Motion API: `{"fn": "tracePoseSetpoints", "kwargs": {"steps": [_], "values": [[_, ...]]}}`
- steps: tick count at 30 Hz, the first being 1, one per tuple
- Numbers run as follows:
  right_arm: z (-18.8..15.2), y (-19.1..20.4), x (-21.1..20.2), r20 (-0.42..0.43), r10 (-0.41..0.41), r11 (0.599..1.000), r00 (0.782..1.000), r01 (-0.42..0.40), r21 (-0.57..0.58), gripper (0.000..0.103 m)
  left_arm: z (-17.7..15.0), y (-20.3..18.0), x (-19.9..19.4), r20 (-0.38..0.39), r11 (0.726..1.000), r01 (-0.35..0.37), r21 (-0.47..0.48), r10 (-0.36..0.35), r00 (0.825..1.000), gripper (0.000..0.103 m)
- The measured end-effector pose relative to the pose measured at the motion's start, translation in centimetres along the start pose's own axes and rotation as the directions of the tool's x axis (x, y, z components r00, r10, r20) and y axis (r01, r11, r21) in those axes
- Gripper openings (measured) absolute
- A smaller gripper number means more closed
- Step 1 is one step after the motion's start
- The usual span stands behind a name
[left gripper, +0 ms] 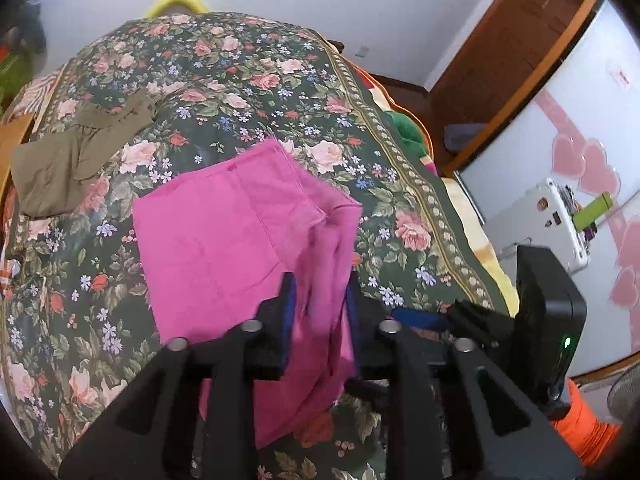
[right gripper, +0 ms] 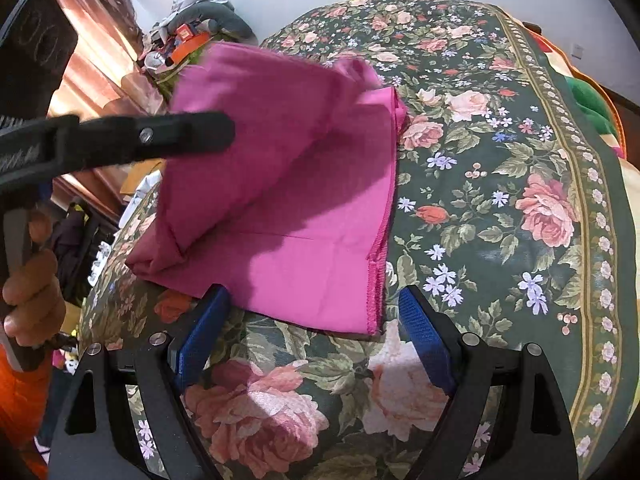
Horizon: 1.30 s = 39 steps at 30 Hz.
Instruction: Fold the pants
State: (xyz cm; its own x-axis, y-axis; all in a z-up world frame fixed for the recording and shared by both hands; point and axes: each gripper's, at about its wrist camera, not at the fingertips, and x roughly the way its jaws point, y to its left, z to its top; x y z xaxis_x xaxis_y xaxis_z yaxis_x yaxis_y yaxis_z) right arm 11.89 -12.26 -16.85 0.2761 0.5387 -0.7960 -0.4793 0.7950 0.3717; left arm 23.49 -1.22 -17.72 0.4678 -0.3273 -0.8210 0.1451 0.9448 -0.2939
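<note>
The pink pants (left gripper: 224, 236) lie partly folded on the flowered bedspread (left gripper: 248, 92). My left gripper (left gripper: 320, 300) is shut on a bunched edge of the pink pants and lifts it off the bed. In the right wrist view the pink pants (right gripper: 304, 240) lie flat in front, with a raised flap at the upper left held by the left gripper's dark body (right gripper: 152, 136). My right gripper (right gripper: 308, 320) is open and empty, with its blue pads (right gripper: 424, 336) on either side of the near edge of the pants.
An olive garment (left gripper: 68, 160) lies on the bed at the far left. The bedspread (right gripper: 500, 184) stretches to the right. A white fridge with pink hearts (left gripper: 576, 152) stands right of the bed. A cluttered pile (right gripper: 192, 36) sits beyond the bed's left side.
</note>
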Motion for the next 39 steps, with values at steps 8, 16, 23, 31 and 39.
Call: {"fn": "tracePoseSetpoints", "kwargs": {"steps": [8,16,23,31,39], "values": [[0.1,-0.2,-0.9,0.024,-0.021,1.000,0.999,0.021,-0.003,0.084,0.3,0.7,-1.7,0.073,0.986,-0.144,0.079,0.139,0.988,0.052],[0.5,-1.1,-2.6,0.083,-0.054,0.999,0.995,0.053,0.014,0.084,3.5,5.6,-2.0,0.101,0.952,-0.295,0.075,0.287,0.953,0.075],[1.4,-2.4,-3.8,0.134,-0.085,0.996,0.987,0.080,0.041,0.084,7.1,10.0,1.2,0.041,0.918,-0.392,0.053,0.390,0.920,0.089],[2.4,-3.6,-3.4,0.135,-0.092,0.995,0.987,0.084,0.060,0.084,9.7,12.7,7.1,-0.078,0.903,-0.426,0.057,0.430,0.900,0.089],[2.7,-5.0,-2.9,0.127,-0.106,0.991,0.986,0.094,0.095,0.084,8.9,14.1,13.6,-0.248,0.902,-0.421,0.097,0.432,0.867,0.093]]}}
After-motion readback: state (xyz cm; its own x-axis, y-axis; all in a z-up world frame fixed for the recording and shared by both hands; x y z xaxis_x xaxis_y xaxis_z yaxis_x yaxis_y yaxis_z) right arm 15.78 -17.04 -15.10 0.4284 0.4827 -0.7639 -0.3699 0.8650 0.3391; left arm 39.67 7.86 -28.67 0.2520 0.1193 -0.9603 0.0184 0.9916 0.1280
